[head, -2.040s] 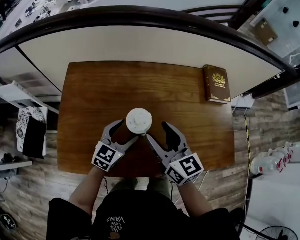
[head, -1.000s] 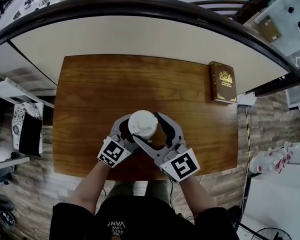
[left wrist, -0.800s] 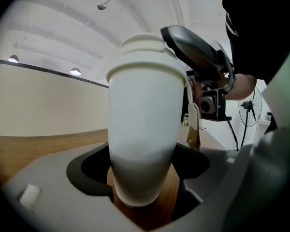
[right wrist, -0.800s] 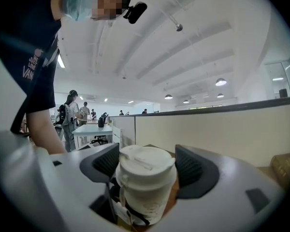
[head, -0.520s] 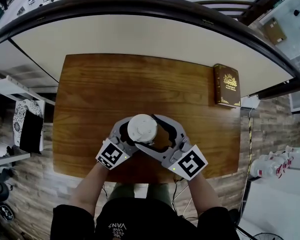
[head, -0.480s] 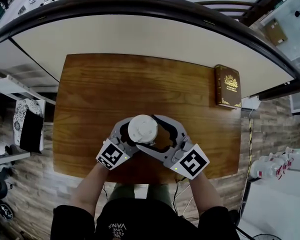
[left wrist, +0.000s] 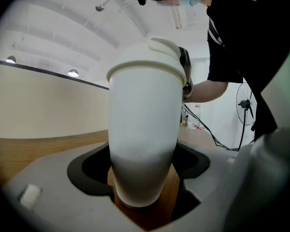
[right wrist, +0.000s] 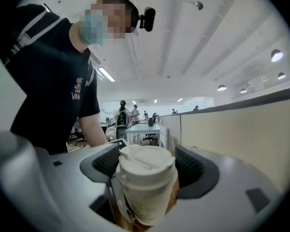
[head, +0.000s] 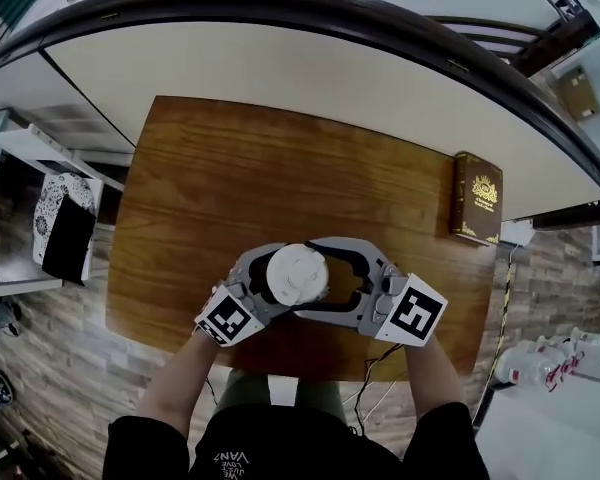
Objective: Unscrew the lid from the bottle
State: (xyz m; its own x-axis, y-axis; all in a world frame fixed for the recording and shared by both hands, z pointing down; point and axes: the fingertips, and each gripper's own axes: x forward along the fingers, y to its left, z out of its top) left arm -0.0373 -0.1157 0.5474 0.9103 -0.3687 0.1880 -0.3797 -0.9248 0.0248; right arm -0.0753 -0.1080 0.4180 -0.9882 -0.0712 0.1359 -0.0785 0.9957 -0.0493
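Observation:
A white bottle (left wrist: 142,139) stands on the brown wooden table (head: 280,178) near its front edge. Its round white lid (head: 298,273) faces up in the head view. My left gripper (head: 265,280) comes in from the lower left and is shut on the bottle's body low down (left wrist: 142,178). My right gripper (head: 316,278) reaches in from the right at the top. Its dark pads (right wrist: 188,166) sit against both sides of the lid (right wrist: 145,163), so it is shut on it. The bottle's lower part is hidden under the lid and jaws in the head view.
A dark brown book (head: 477,198) lies at the table's right edge. A cream partition panel (head: 330,78) runs behind the table. A shelf with a patterned bag (head: 60,223) stands to the left. Several plastic bottles (head: 550,353) sit on the floor at the right.
Two seconds ago the right gripper stood open beside the bottle. It has closed round the lid and swung counterclockwise, its marker cube moving right. The left gripper stays on the bottle.

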